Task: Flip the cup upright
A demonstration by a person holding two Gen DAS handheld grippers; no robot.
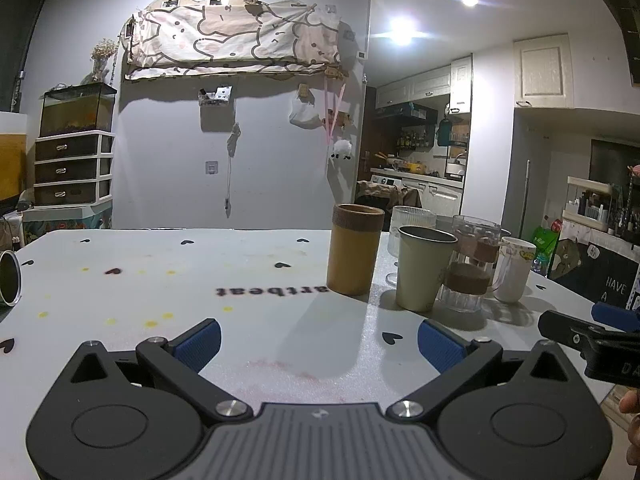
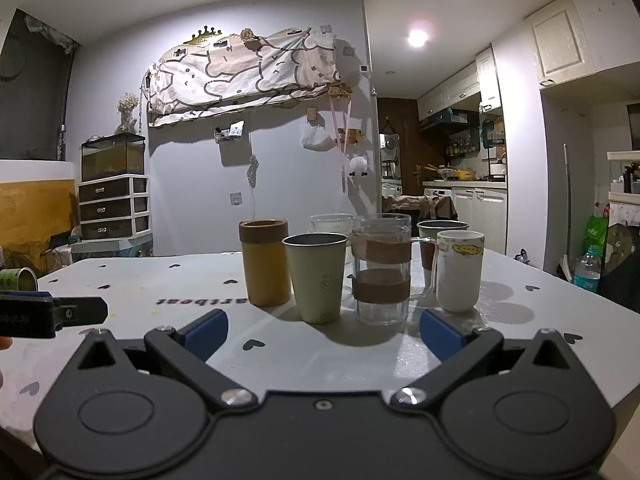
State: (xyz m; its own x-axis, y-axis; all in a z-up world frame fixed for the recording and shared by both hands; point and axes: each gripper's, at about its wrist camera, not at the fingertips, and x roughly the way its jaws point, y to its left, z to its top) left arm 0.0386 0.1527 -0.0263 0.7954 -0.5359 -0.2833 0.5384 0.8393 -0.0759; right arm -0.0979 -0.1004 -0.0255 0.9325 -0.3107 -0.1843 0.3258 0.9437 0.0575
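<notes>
Several cups stand upright in a cluster on the white table point(image 1: 160, 280): a tan cylinder cup point(image 1: 353, 249), a pale green tumbler point(image 1: 422, 267), a glass mug with brown bands point(image 1: 471, 266) and a white mug point(image 1: 514, 270). The same cups show in the right wrist view: tan cup point(image 2: 265, 262), tumbler point(image 2: 316, 277), glass mug point(image 2: 382, 268), white mug point(image 2: 459, 270). A cup lies on its side at the far left table edge point(image 1: 9, 278) and also shows in the right wrist view point(image 2: 22, 279). My left gripper point(image 1: 319, 346) is open and empty. My right gripper point(image 2: 323, 334) is open and empty, near the cluster.
A ribbed glass point(image 1: 412, 216) and a further green cup point(image 2: 442, 229) stand behind the cluster. The right gripper's tip point(image 1: 588, 334) shows at the right edge of the left wrist view. The left gripper's tip point(image 2: 52, 314) shows at the left of the right wrist view. Drawers point(image 1: 72, 168) stand beyond the table.
</notes>
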